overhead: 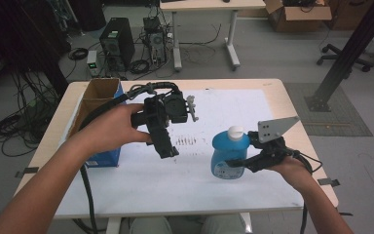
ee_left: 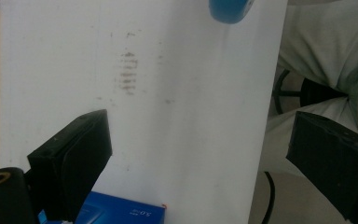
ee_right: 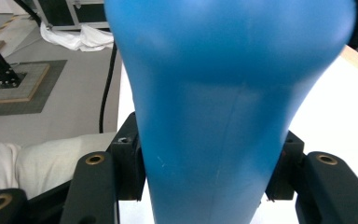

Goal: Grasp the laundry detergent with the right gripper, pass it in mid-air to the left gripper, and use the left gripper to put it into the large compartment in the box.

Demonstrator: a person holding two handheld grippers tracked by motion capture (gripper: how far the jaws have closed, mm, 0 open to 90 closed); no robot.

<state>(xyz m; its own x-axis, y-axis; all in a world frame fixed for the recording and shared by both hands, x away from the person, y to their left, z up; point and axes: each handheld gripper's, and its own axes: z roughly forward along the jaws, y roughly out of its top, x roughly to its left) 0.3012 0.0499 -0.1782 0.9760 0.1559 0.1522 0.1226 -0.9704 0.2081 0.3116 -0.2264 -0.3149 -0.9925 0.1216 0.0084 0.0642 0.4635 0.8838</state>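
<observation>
Blue bottle (overhead: 229, 158), smooth plastic with a rounded body and white cap, sits clamped between my right gripper (overhead: 246, 161) jaws near the right of the white sheet (overhead: 175, 180); its label is too small to read. My left gripper (overhead: 168, 146), matte black, hangs above the sheet with jaws wide apart, nothing between them. Faint brownish smudges (overhead: 187, 141) mark the sheet mid-table. Farther left stands an open cardboard box (overhead: 97, 97) with blue sides; its print is unreadable.
</observation>
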